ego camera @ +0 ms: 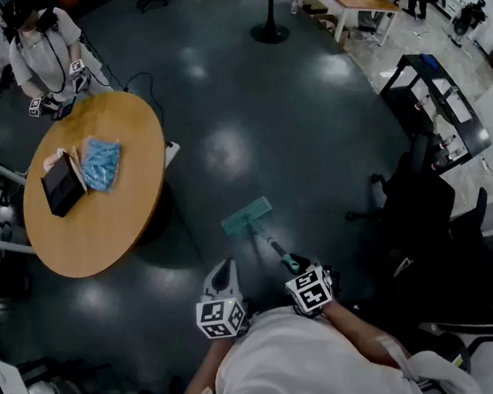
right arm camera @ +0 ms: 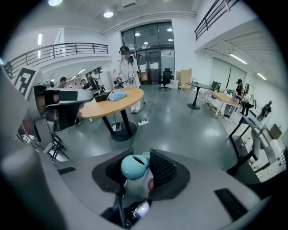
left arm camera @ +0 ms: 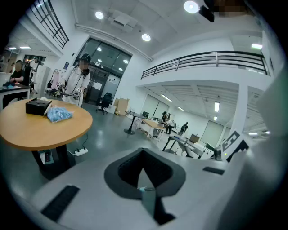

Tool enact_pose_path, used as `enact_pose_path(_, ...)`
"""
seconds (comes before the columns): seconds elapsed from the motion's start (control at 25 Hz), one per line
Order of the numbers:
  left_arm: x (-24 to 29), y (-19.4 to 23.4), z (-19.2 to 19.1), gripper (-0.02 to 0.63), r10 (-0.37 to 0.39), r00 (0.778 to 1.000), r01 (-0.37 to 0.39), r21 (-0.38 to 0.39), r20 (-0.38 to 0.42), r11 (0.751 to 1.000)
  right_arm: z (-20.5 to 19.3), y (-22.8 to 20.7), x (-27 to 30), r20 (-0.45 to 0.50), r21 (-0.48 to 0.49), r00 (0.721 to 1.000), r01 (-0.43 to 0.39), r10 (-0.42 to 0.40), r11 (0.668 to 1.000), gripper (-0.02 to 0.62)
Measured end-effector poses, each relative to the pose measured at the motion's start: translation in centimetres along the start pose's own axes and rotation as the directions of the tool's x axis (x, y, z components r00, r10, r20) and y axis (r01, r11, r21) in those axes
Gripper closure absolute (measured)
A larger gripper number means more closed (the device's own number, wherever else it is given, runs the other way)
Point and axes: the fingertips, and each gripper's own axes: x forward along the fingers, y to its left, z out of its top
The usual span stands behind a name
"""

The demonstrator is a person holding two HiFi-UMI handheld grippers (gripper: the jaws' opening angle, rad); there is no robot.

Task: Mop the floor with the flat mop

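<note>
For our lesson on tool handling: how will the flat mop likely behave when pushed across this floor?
The mop head lies flat on the glossy floor, so it will probably glide, not tip. Its handle looks thin and straight, likely stiff and light. The right gripper clamps only its rounded end, so the head may swivel.

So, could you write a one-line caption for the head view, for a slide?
Right gripper holds the mop on the dark floor, beside a round table.
</note>
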Motion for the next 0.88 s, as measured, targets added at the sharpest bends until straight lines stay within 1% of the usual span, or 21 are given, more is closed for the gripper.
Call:
enact_pose_path(0.36,-0.4,0.0,-0.3,0.601,0.01,1.0,-0.01,-0.006,0.001,1.0,-0.2,0.3,-0.3,-0.008,-0.006,1.0,-0.004,0.004,1.0,0.476)
enact_pose_path(0.6,-0.7,-0.2,-0.2,0.601,0.008,1.0,-0.008,0.007,-0.003,1.0,-0.5,0.6,-0.5,-0.009,-0.011,1.0,-0.002,0.002,1.0,0.476)
enact_pose_path(0.88,-0.5,0.8,-0.3,0.601,0.021,1.0,-0.021,0.006,-0.015,1.0,-1.2,1.2,0.1,-0.049,-0.043,0.999,0.007,-0.009,0.999,0.476)
